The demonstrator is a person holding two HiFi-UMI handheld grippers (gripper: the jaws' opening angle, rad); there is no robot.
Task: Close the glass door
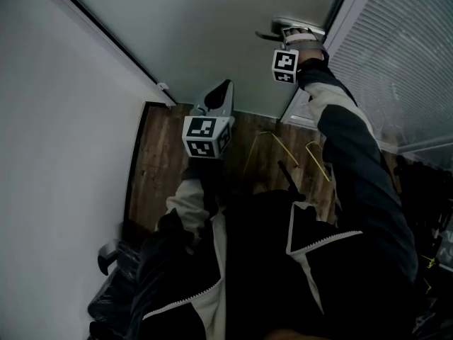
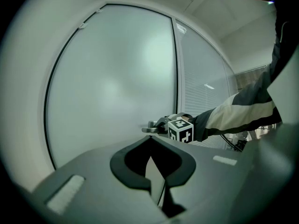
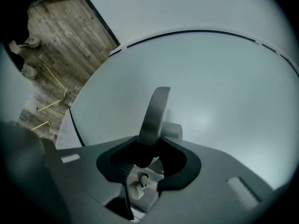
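Note:
The frosted glass door (image 1: 212, 34) fills the top of the head view, and its dark frame edge runs diagonally on the left. A metal lever handle (image 1: 283, 25) sticks out near the door's right edge. My right gripper (image 1: 294, 35) is shut on that handle; in the right gripper view the handle (image 3: 156, 111) runs straight between the jaws of the right gripper (image 3: 152, 141). My left gripper (image 1: 221, 92) hangs lower in front of the door (image 2: 112, 78), apart from it, its jaws together with nothing in them. From the left gripper (image 2: 150, 139) I see the handle (image 2: 152, 127) held ahead.
A white wall (image 1: 56, 154) stands at the left. Wooden floor (image 1: 159, 168) lies below the door, with yellow wire loops (image 1: 272, 144) on it. A fixed panel with blinds (image 1: 403, 62) adjoins the door on the right. A dark object (image 1: 117, 261) sits by the person's left side.

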